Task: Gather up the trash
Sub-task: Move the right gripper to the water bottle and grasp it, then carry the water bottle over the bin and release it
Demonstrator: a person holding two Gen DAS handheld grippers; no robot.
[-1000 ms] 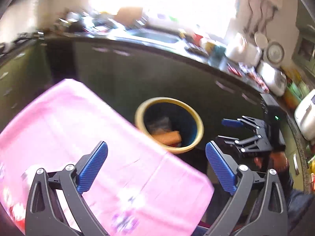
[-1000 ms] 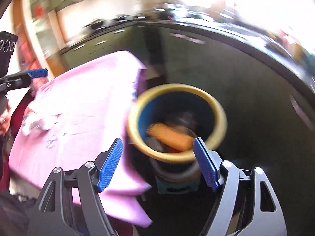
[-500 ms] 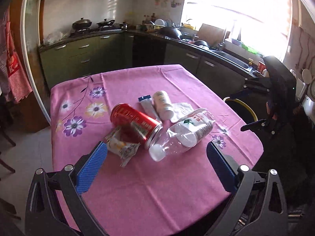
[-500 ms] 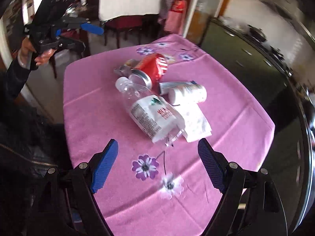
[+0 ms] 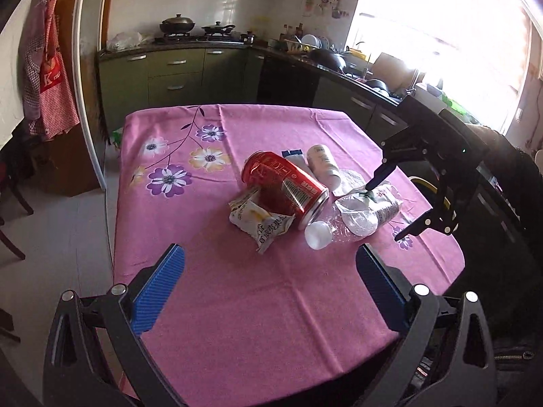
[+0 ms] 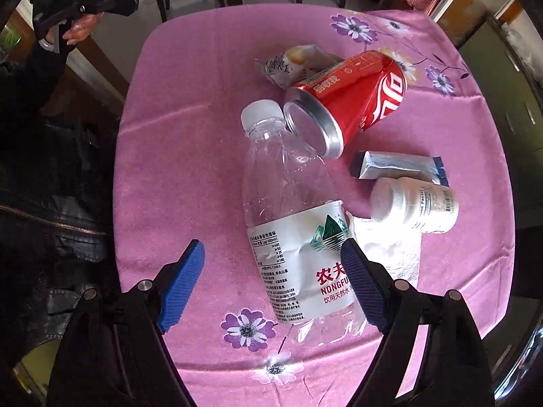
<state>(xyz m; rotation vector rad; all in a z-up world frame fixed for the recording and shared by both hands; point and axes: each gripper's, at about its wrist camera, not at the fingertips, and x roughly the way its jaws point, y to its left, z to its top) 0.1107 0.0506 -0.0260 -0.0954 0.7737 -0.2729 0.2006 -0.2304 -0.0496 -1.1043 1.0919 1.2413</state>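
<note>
Right gripper (image 6: 273, 281) wide above bottle (image 6: 298, 234)

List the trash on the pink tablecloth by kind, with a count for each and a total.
Drink can: 1
Clear plastic water bottle: 1
White pill bottle: 1
Snack wrapper: 1
Small tube: 1
White paper napkin: 1
Total: 6
</note>
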